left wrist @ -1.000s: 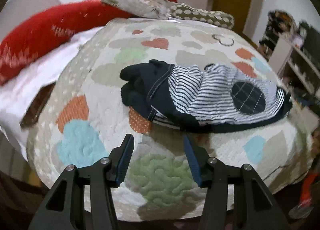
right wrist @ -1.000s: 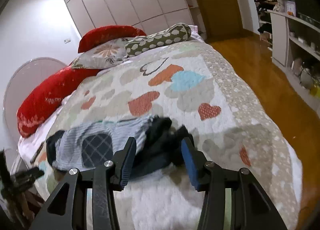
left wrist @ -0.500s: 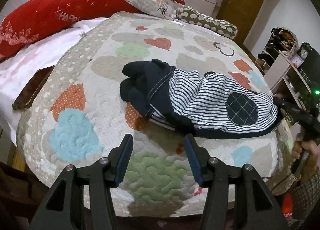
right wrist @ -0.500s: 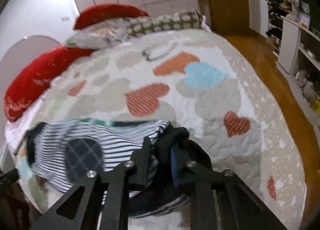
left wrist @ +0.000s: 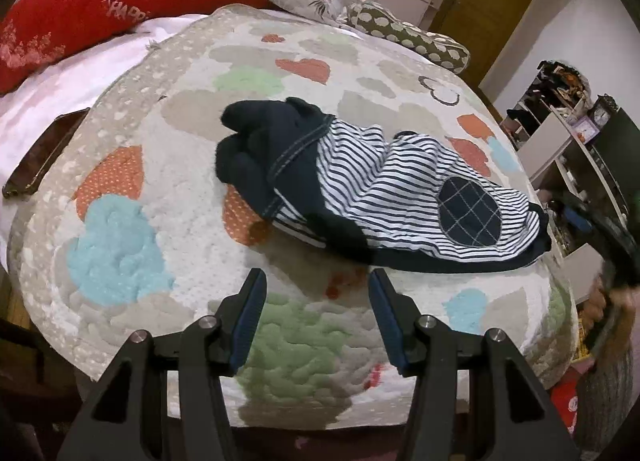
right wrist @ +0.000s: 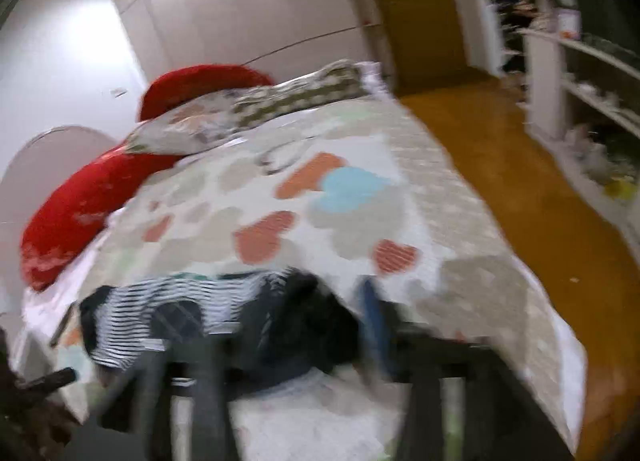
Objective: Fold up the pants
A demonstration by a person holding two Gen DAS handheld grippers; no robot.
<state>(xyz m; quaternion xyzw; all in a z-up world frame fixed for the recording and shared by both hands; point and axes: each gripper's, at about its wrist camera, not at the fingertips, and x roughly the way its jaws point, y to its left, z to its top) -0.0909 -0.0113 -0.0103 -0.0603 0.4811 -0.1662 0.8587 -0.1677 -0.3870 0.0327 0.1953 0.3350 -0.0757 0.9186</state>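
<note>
The small pants (left wrist: pixel 400 181), navy-and-white striped with a dark checked patch and a navy waistband end, lie crumpled on the heart-patterned quilt (left wrist: pixel 120 245). My left gripper (left wrist: pixel 316 301) hovers open over the quilt's near edge, just short of the pants, with nothing between its blue pads. In the right wrist view, which is blurred by motion, the pants (right wrist: pixel 168 309) lie at the lower left. My right gripper (right wrist: pixel 316 321) stands over their dark end with its jaws opening, and the pads are not pressing the cloth. The right gripper (left wrist: pixel 600 237) also shows blurred at the pants' far right end.
Red bolsters (left wrist: pixel 100 9) and patterned pillows (left wrist: pixel 400 33) line the head of the bed. A dark flat object (left wrist: pixel 40 161) lies on the white sheet at the left. Shelves (right wrist: pixel 580 101) stand across the wooden floor (right wrist: pixel 520 201).
The right gripper had closed over the dark end of the pants half a second ago; its jaws now stand apart and it has drawn back. The left gripper's view has rolled slightly.
</note>
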